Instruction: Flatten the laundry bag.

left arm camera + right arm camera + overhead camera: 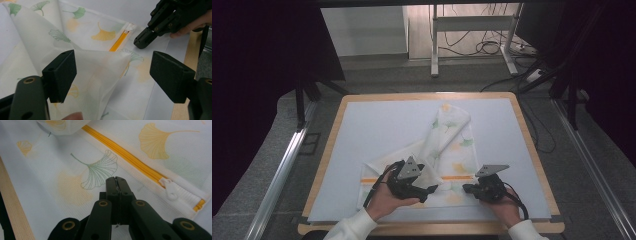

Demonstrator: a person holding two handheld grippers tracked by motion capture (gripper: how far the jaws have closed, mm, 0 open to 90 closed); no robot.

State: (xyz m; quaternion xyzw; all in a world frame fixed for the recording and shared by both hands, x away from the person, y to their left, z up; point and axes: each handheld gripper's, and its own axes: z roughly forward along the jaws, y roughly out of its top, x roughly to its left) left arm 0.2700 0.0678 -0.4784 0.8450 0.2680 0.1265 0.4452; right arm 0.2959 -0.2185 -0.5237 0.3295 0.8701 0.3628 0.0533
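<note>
Where cables trail, pale tabletop.

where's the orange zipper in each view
High view: the orange zipper is a thin line across the cloth bag, between the two grippers.
Left gripper view: upper centre, slanting up toward the right gripper.
Right gripper view: a diagonal band from top centre to the lower right, above the shut jaws.
Shared landmark: the white zipper pull.

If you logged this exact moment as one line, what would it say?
left gripper: open, mesh bag fold between jaws | right gripper: shut, over bag by the yellow zipper | white zipper pull: untouched
</note>
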